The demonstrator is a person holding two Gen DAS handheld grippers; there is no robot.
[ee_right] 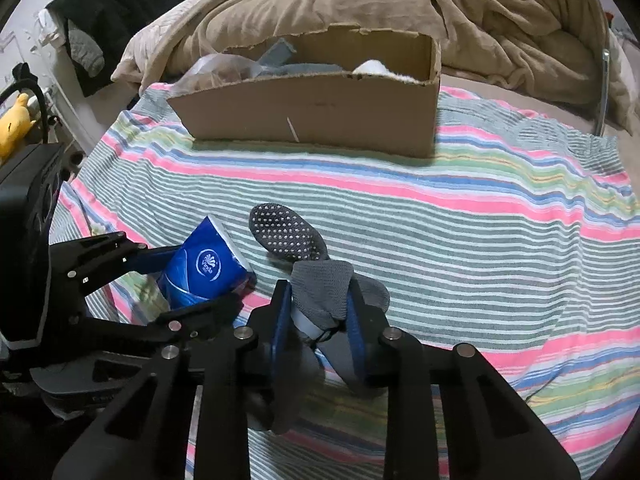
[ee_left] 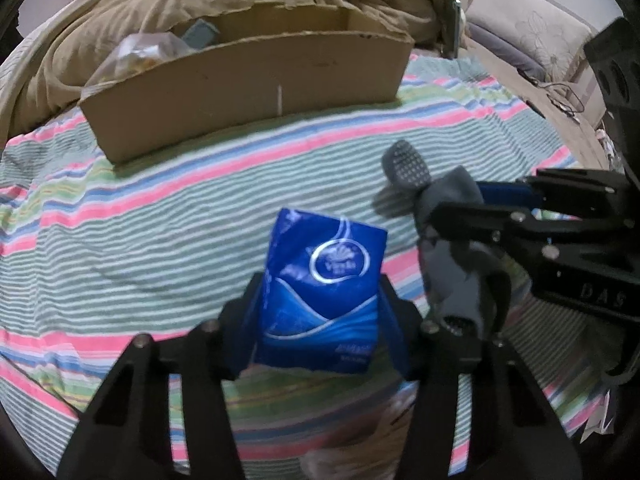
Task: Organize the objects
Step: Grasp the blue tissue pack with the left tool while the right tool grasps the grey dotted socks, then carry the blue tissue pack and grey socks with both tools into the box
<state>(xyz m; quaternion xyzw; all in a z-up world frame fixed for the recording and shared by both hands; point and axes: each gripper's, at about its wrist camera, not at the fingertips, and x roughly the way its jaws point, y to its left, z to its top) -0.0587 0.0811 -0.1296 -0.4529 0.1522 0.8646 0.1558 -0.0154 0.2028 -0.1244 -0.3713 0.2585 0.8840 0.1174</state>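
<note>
Striped bedsheet (ee_left: 120, 208) covers pretty much everything, with a rumpled tan blanket (ee_right: 320, 4) at 12 o'clock. A cardboard box (ee_left: 248, 84) sits just in front of that, already holding some stuff. The left gripper (ee_left: 320, 300) is clamped on a blue tissue pack (ee_left: 324, 288). At its 3 o'clock, the right gripper (ee_right: 320, 312) is pinching a grey sock (ee_right: 316, 280), grip-dotted sole pointing up.

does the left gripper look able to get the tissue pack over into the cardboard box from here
Probably yes. The left gripper is shut on the tissue pack, and only bare striped blanket lies between it and the open-topped cardboard box.
</note>
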